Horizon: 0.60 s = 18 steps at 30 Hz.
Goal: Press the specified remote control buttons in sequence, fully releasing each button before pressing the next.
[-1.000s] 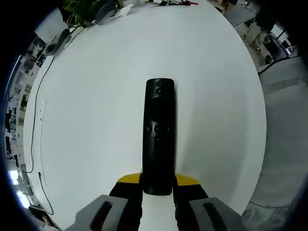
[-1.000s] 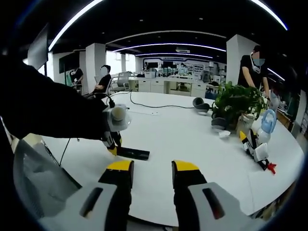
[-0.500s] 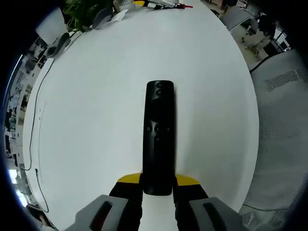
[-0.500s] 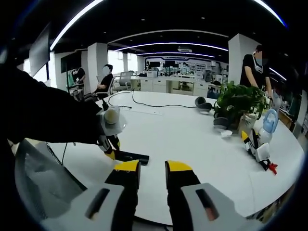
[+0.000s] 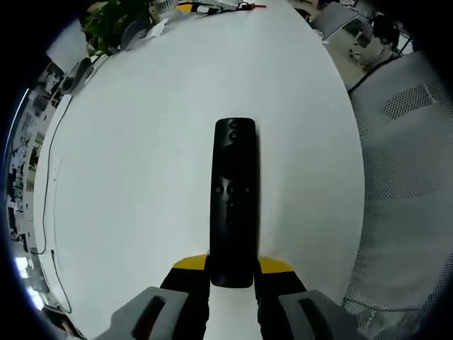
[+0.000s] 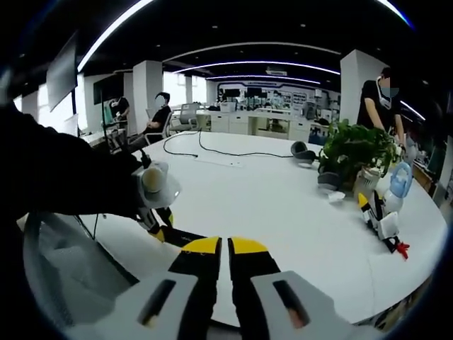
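A slim black remote [image 5: 233, 198] points away from me, buttons up, above the white table [image 5: 127, 156]. My left gripper [image 5: 233, 265] is shut on its near end, yellow fingertips [image 5: 187, 263] on either side. In the right gripper view, the right gripper [image 6: 225, 246] hovers over the table's near edge, its yellow tips drawn together with nothing between them. Just to its left the left gripper [image 6: 157, 225] hangs from a dark sleeve; the remote it holds is mostly hidden behind the right jaws.
A grey mesh chair [image 5: 403, 177] stands off the table's edge. A potted plant [image 6: 354, 149], a spray bottle [image 6: 396, 180] and small items sit at the far right of the table [image 6: 283, 205]. A black cable [image 6: 212, 152] crosses the far side. People stand farther back.
The right gripper's jaws have closed from a wide gap to almost touching. The left gripper keeps its hold on the remote while its view drifts slightly over the table.
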Each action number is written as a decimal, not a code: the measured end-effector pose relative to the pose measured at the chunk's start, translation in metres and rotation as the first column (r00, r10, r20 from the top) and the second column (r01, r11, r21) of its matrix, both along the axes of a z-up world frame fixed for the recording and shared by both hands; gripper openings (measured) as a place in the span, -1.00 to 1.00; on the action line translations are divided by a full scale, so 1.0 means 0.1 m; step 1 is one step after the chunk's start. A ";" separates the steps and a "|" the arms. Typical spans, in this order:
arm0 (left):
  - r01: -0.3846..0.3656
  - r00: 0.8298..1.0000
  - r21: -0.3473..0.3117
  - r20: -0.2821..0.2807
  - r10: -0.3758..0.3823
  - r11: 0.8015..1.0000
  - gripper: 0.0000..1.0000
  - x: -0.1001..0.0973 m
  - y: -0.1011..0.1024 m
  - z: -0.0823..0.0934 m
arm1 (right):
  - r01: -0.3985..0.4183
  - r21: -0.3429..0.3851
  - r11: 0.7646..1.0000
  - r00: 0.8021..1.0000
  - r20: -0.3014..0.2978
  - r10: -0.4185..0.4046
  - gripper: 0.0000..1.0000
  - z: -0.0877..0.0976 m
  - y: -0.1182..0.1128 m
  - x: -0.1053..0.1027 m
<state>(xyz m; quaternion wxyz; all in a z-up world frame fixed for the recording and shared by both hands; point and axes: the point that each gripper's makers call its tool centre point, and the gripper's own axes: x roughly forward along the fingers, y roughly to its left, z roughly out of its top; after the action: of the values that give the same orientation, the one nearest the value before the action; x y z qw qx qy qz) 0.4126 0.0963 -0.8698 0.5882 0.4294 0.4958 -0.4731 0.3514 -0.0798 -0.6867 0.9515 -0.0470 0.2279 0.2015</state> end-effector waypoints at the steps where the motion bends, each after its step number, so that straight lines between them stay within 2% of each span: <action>1: 0.001 1.000 -0.002 0.000 -0.001 1.000 -0.53 -0.02 0.00 0.00 | -0.001 -0.004 1.000 1.000 -0.002 0.001 -1.00 -0.01 0.00 0.00; 12: -0.002 1.000 -0.026 -0.002 0.002 1.000 -0.53 -0.23 0.00 0.01 | -0.025 -0.006 1.000 0.999 -0.032 0.025 -1.00 -0.05 0.05 -0.03; 18: -0.043 0.999 -0.052 0.001 0.043 0.998 -0.53 -0.34 -0.01 0.01 | -0.042 -0.010 0.999 0.997 -0.058 0.042 -1.00 -0.09 0.09 -0.04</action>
<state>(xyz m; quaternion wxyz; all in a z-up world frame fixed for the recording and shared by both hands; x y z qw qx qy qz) 0.3784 0.0955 -0.8693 0.6099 0.4037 0.4917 -0.4725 0.3470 -0.0709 -0.6959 0.9397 -0.0515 0.2555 0.2214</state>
